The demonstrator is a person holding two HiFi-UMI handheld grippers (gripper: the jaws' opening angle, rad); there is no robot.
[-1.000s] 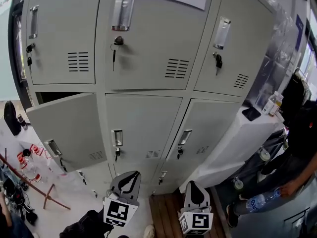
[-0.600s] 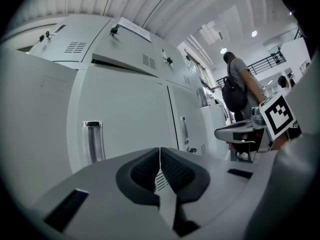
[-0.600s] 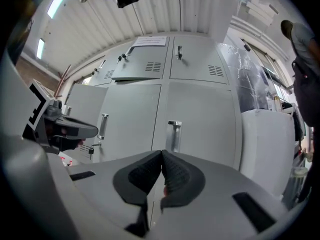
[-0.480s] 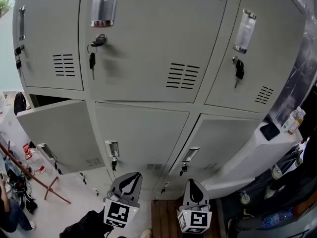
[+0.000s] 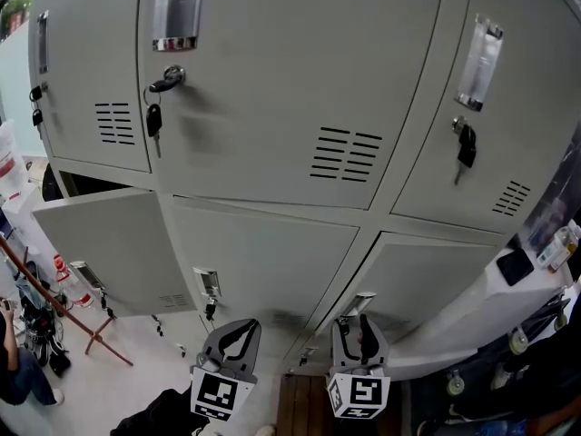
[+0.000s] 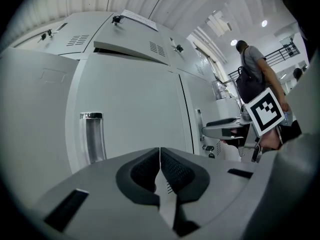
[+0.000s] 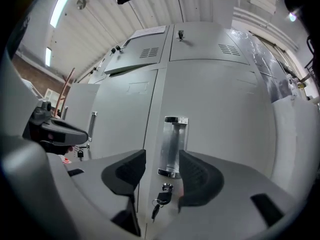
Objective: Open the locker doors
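Grey right tool [image 5: 360, 327], jaws newly apart and empty, closer to chrome handle [image 7: 171, 146].

Grey lockers [image 5: 272, 153] fill the frame, and the door [image 5: 113, 248] at nine o'clock hangs ajar. At six o'clock the left gripper [image 5: 238, 336] has its jaws together. The right gripper [image 5: 360, 328], toward five o'clock, has just been opening its jaws, with a handle [image 5: 359, 302] seemingly just past their tips, not between them

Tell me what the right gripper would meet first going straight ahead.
Probably the chrome handle of the locker door ahead; the jaws of the right gripper have just been opening, nothing between them yet. Depth is unclear.
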